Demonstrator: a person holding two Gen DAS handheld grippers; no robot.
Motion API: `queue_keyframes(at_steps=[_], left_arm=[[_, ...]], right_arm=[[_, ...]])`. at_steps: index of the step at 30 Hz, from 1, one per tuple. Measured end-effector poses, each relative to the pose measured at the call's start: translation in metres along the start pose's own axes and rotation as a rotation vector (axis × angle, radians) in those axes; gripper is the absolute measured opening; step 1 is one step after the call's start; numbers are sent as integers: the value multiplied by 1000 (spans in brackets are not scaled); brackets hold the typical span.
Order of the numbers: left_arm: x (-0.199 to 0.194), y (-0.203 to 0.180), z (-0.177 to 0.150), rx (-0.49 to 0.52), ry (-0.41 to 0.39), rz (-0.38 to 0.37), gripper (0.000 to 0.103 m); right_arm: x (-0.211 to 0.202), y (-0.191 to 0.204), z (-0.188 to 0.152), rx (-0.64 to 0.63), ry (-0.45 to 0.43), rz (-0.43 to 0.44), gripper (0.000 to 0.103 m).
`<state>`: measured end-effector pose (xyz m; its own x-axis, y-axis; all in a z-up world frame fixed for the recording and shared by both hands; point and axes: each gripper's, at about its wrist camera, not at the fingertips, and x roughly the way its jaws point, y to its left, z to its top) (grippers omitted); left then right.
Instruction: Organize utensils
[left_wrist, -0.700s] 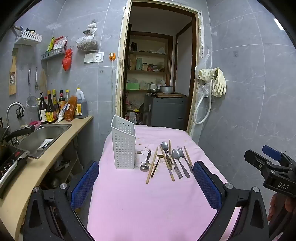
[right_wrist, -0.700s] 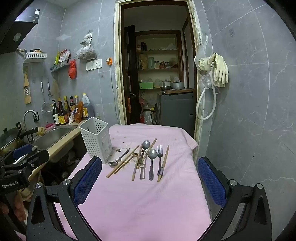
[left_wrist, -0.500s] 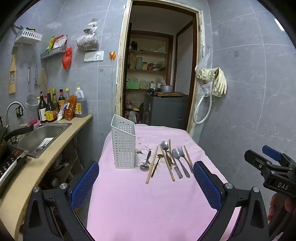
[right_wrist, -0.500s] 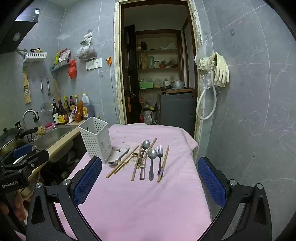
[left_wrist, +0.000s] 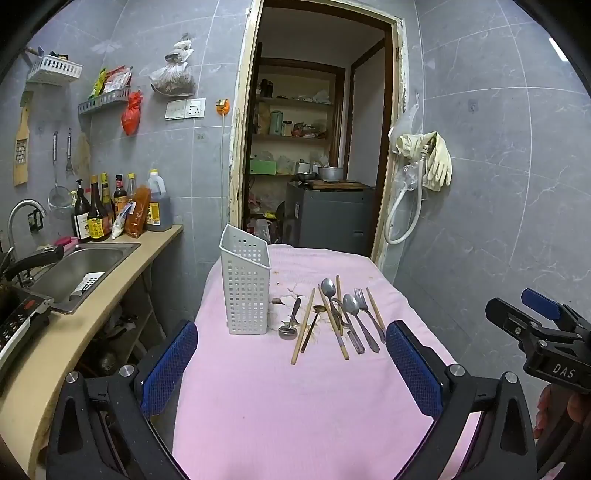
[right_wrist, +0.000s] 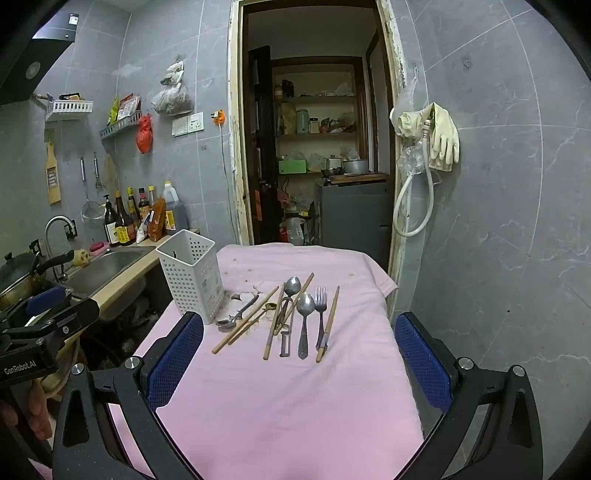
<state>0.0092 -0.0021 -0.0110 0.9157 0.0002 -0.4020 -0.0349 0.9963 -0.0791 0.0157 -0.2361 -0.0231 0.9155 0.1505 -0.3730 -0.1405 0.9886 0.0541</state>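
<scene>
Lying in a loose row on the pink cloth (left_wrist: 295, 406), the utensils (left_wrist: 332, 321) are resting well ahead of both grippers, just beside the white perforated holder (left_wrist: 245, 288) standing upright to their left. The left gripper (left_wrist: 291, 365) and right gripper (right_wrist: 299, 354) are both hanging spread wide, gripping nothing. Compared with the earlier frames, nothing is shifting noticeably; the utensils are staying put.

Utensils (left_wrist: 334, 319) flat on pink cloth beside upright white caddy (left_wrist: 245, 286)
</scene>
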Motion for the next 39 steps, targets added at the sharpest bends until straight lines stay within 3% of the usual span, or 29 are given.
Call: queue_keyframes(at_steps=[39], left_arm=[[9,-3,-3,-1,8,-4,103]], right_arm=[[13,4,-7,-3,8,-5,102]])
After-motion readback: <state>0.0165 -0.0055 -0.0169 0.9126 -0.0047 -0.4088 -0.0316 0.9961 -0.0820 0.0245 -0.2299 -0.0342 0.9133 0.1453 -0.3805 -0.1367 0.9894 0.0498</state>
